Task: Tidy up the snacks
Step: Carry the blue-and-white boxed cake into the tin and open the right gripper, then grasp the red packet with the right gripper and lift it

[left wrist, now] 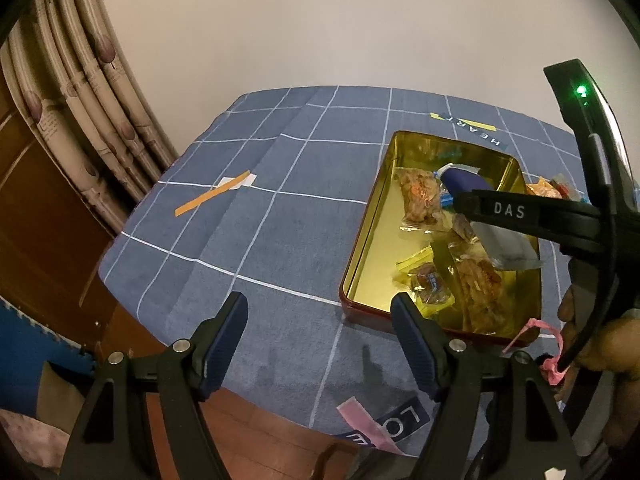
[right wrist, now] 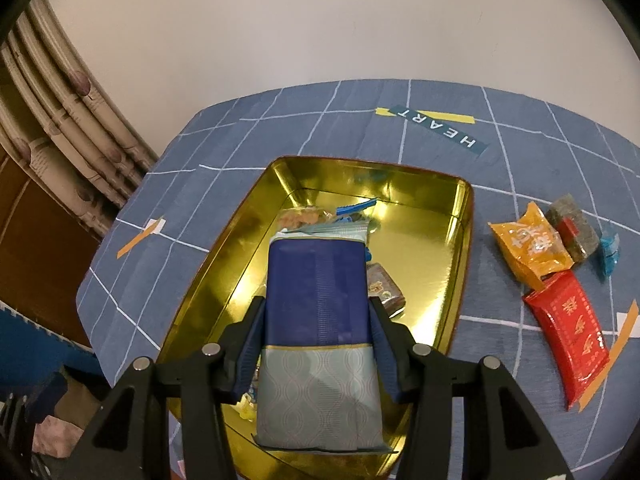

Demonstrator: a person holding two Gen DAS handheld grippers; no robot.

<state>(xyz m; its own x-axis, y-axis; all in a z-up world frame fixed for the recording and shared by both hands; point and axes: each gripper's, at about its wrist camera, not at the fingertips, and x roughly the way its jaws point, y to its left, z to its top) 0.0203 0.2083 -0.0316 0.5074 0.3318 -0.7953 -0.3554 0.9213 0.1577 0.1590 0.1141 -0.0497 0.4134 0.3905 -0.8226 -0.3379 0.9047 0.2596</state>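
Note:
A gold tin (right wrist: 448, 280) with a red outer wall (left wrist: 360, 314) sits on the blue checked tablecloth and holds several wrapped snacks (left wrist: 420, 196). My right gripper (right wrist: 318, 312) is shut on a blue and silver snack pack (right wrist: 318, 300) and holds it over the tin; it also shows in the left wrist view (left wrist: 464, 182). My left gripper (left wrist: 320, 312) is open and empty, above the cloth just left of the tin's near corner. On the cloth right of the tin lie an orange packet (right wrist: 530, 246), a red packet (right wrist: 568, 332), a dark packet (right wrist: 572, 226) and a small blue one (right wrist: 609, 252).
The tablecloth (left wrist: 260, 208) has tape strips (left wrist: 216, 198) and a HEART label (right wrist: 440, 126). A curtain (left wrist: 80, 92) and a wooden door (left wrist: 36, 216) stand at the left. The table's near edge (left wrist: 256, 396) drops to the floor.

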